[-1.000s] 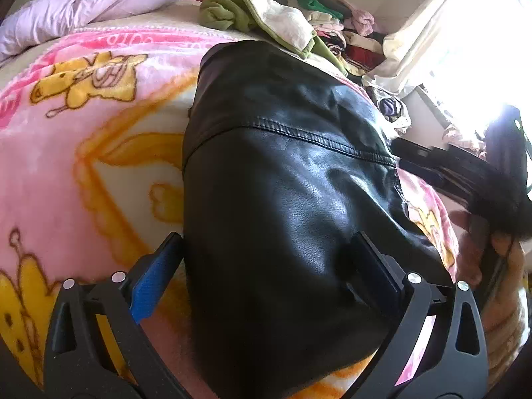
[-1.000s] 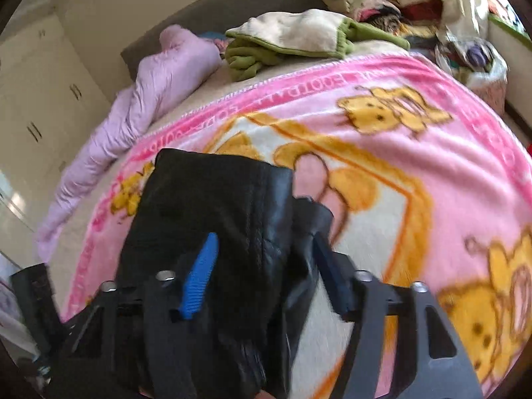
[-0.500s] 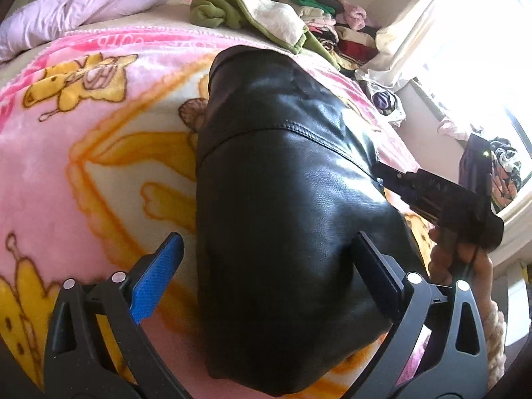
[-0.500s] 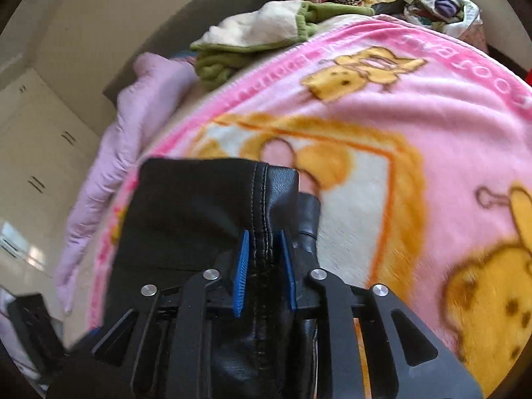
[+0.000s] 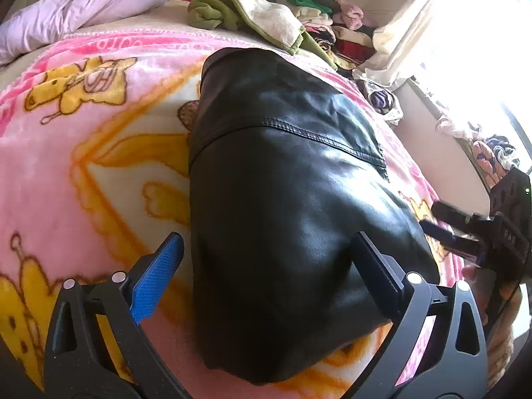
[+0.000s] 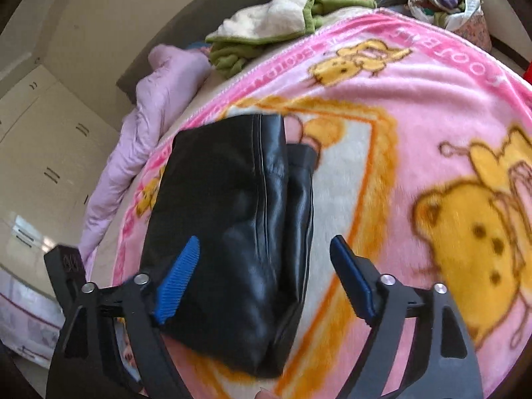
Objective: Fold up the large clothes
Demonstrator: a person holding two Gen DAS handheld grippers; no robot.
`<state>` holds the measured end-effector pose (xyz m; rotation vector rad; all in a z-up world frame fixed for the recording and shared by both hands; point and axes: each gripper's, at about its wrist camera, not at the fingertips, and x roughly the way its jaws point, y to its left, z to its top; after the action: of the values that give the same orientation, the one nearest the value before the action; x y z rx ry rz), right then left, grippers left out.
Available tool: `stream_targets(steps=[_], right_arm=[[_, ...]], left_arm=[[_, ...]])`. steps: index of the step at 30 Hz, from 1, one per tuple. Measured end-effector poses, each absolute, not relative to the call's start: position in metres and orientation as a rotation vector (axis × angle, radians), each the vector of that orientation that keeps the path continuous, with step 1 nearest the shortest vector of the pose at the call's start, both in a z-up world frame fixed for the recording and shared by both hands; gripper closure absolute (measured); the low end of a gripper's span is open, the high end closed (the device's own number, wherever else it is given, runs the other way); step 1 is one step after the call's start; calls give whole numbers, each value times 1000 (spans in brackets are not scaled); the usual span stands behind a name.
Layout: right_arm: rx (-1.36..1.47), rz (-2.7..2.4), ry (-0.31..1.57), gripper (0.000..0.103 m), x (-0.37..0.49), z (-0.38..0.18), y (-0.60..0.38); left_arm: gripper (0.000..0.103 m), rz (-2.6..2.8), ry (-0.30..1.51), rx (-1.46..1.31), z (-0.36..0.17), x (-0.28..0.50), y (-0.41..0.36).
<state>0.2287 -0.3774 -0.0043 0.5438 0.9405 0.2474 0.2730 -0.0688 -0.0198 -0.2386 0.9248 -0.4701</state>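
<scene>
Both jaws are spread wide, gripping nothing.
I'm hovering left gripper [image 5: 266, 249] and right gripper [image 6: 266, 252] over the folded black leather jacket [image 5: 282, 183] lying mid-blanket [image 5: 83, 149]; folding seems nearly finished.

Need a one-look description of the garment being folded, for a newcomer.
Find the pink cartoon blanket covering the bed. The folded black leather garment lies at its middle, between both open grippers. It is the only black, shiny piece; the neighbouring clothes are green, lilac or mixed colours.
</scene>
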Motion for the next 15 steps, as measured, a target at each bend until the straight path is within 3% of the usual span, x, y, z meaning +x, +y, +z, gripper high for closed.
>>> stream_targets(steps=[3,4,5,6,7,11,15], right_arm=[[559,272,1020,22,229,-19,-371],[569,283,1027,26,229,-23,-369],[569,302,1021,39,229,-25,-366],[555,342,996,68,229,-22,-359],[529,342,971,74,229,-17,-352],[645,481,891,79,226,8,-337],[541,468,849,80,210,17,-321]], left_arm=[[10,-482,937,-245,-22,272,-68],[10,-489,943,-249,-23,272,-68],[10,-496,950,-251,-24,273,-67],[10,-500,953,-250,-24,273,-66],[10,-496,946,-248,-23,272,-66],[10,-496,891,-260,-4,272,-55],[10,-481,884,-231,-1,269,-51]])
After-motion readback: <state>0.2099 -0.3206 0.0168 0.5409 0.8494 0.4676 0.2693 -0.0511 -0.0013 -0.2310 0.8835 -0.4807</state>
